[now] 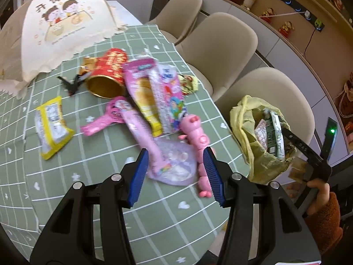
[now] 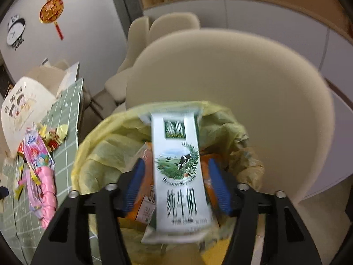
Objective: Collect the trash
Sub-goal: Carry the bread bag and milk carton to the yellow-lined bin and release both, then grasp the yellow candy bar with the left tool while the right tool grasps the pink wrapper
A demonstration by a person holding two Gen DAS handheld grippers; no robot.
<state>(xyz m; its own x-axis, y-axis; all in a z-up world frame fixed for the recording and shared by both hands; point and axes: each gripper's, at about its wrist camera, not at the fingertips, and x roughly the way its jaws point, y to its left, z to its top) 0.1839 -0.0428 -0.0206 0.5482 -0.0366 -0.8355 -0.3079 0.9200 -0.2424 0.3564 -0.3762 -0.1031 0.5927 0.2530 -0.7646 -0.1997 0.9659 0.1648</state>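
Note:
Trash lies on the green checked tablecloth (image 1: 92,176): a red tube can (image 1: 108,72), a yellow snack wrapper (image 1: 51,125), pink packets (image 1: 141,88), a lilac wrapper (image 1: 176,165) and gold foil (image 1: 187,82). My left gripper (image 1: 176,154) hangs open above the lilac wrapper, gripping nothing. A yellow trash bag (image 2: 106,150) gapes beside the table's right edge. A white-and-green milk carton (image 2: 178,154), blurred, stands in the bag's mouth between the jaws of my right gripper (image 2: 176,163). The blue pads (image 2: 136,176) stand clear of its sides. From the left wrist, the carton (image 1: 274,132) shows inside the bag (image 1: 242,119).
Pink toys, a pig (image 1: 198,137) and a small hair dryer (image 1: 110,117), lie among the trash, with a black clip (image 1: 71,84). A cream food cover (image 1: 64,22) stands at the far end. Beige chairs (image 1: 220,44) line the right side. A hand in a brown sleeve (image 1: 324,209) holds the right gripper.

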